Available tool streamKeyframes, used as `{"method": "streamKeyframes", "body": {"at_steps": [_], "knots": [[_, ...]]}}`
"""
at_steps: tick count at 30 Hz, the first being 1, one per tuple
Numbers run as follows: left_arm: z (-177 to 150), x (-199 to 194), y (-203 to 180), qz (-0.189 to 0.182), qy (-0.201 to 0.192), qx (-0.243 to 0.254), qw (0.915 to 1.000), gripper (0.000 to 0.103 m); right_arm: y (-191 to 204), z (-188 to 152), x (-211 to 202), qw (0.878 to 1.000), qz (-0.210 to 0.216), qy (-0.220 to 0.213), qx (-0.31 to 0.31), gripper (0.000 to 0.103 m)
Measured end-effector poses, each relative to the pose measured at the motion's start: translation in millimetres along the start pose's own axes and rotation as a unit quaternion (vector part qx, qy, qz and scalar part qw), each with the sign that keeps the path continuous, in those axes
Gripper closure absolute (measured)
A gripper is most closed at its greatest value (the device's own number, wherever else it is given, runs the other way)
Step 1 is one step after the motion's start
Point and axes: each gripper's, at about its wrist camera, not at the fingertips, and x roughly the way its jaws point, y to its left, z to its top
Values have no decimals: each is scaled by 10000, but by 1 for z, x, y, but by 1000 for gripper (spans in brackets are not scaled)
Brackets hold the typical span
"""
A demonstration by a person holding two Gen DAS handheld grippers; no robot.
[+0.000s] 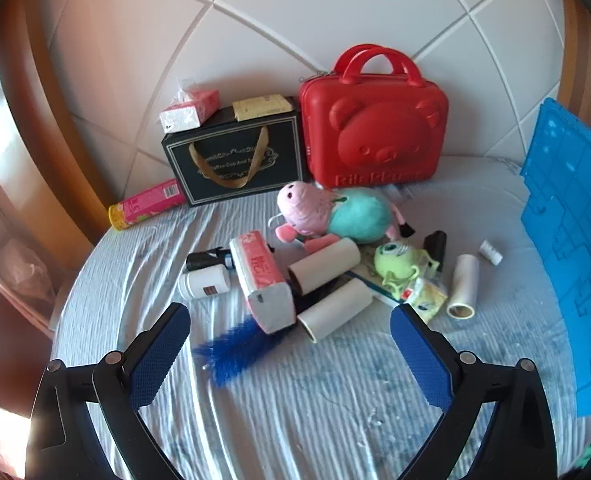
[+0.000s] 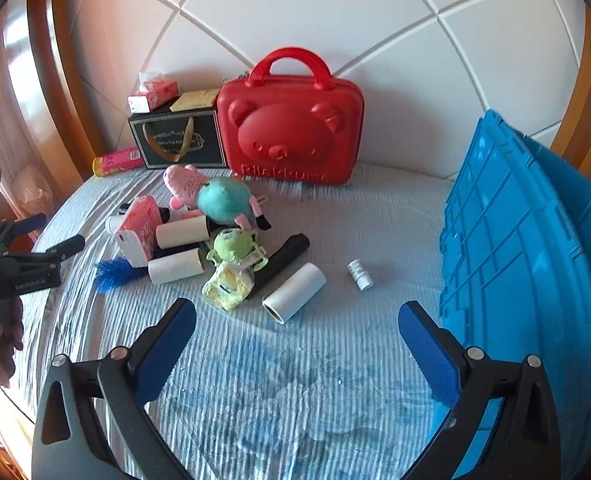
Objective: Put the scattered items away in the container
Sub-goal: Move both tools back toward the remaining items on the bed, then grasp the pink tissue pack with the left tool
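Observation:
A pile of items lies on the striped bed: a pink-and-teal pig plush (image 1: 335, 212) (image 2: 211, 196), a pink tissue pack (image 1: 261, 280) (image 2: 137, 228), white paper rolls (image 1: 333, 310) (image 2: 293, 292), a green monster toy (image 1: 399, 266) (image 2: 231, 246), a white bottle (image 1: 203, 284), a blue feather (image 1: 235, 350) (image 2: 113, 272) and a small white roll (image 2: 360, 275). The blue crate (image 1: 571, 248) (image 2: 515, 260) stands at the right. My left gripper (image 1: 289, 318) is open and empty, just before the pile. My right gripper (image 2: 297, 316) is open and empty, beside the crate.
A red bear case (image 1: 373, 136) (image 2: 291, 132) and a black gift box (image 1: 235, 156) (image 2: 177, 142) with small boxes on top lean against the white padded headboard. A pink can (image 1: 147, 204) lies at the left. The left gripper shows at the left edge of the right wrist view (image 2: 35, 260).

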Motion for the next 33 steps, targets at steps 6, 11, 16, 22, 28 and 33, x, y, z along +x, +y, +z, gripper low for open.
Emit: {"method": "streamKeyframes", "body": {"at_steps": [6, 11, 16, 22, 28, 33], "knots": [[-9, 69, 24, -128, 289, -133, 9994, 4, 27, -28, 46, 9992, -58, 386, 73, 0], [-7, 129, 32, -165, 554, -299, 9979, 7, 36, -45, 69, 9982, -112, 581, 51, 0], [-3, 173, 35, -148, 752, -400, 9963, 14, 36, -56, 82, 9970, -178, 753, 57, 0], [-3, 201, 40, -266, 1061, -611, 9921, 39, 28, -58, 97, 9959, -253, 863, 131, 0], [-8, 189, 47, -346, 920, -592, 9934, 52, 21, -47, 122, 9950, -267, 910, 311, 0], [-18, 162, 61, -430, 686, -670, 9945, 53, 27, -30, 150, 9949, -345, 894, 302, 0]]}}
